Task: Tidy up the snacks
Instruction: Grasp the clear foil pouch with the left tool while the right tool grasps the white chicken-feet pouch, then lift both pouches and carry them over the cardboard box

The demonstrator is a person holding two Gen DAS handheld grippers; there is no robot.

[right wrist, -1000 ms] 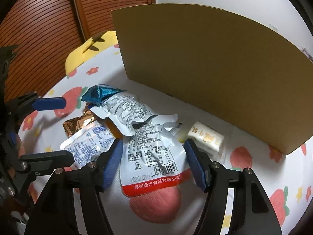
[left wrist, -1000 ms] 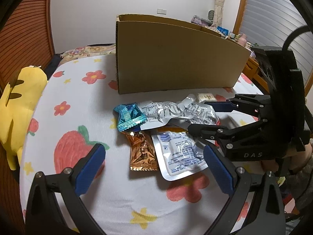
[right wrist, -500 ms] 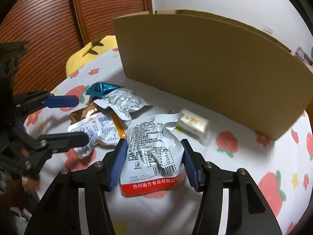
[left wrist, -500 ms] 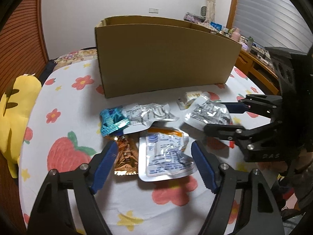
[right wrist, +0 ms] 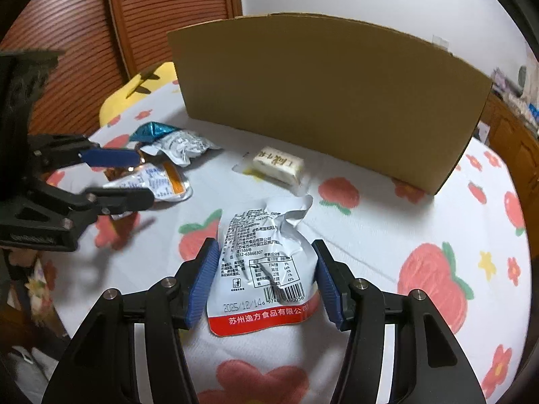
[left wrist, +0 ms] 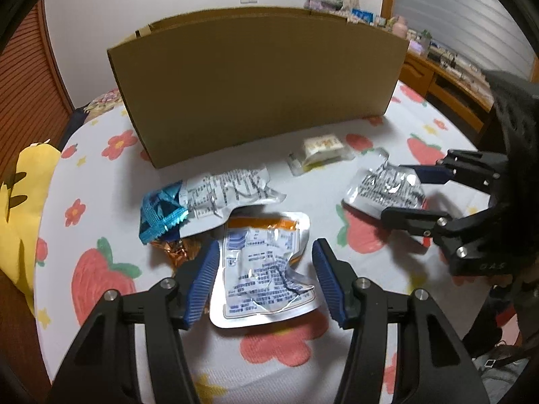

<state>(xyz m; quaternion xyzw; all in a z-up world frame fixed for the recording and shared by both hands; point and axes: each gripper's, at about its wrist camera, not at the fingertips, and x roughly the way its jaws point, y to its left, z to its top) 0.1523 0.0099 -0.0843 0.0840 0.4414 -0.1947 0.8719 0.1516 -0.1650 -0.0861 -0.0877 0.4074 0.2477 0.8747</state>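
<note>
Crumpled silver snack pouch (right wrist: 266,262), red bottom band, seemingly gripped sideways.

White wall (left wrist: 168,0), slatted wooden door (right wrist: 151,17)

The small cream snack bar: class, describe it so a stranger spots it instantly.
Find the tall cardboard box on the fruit-print cloth. Just in front of its wall lies the small cream snack bar. Unlike the flat, crinkled silver pouches nearby, it is a blocky little brick in clear wrap, lying alone.
</note>
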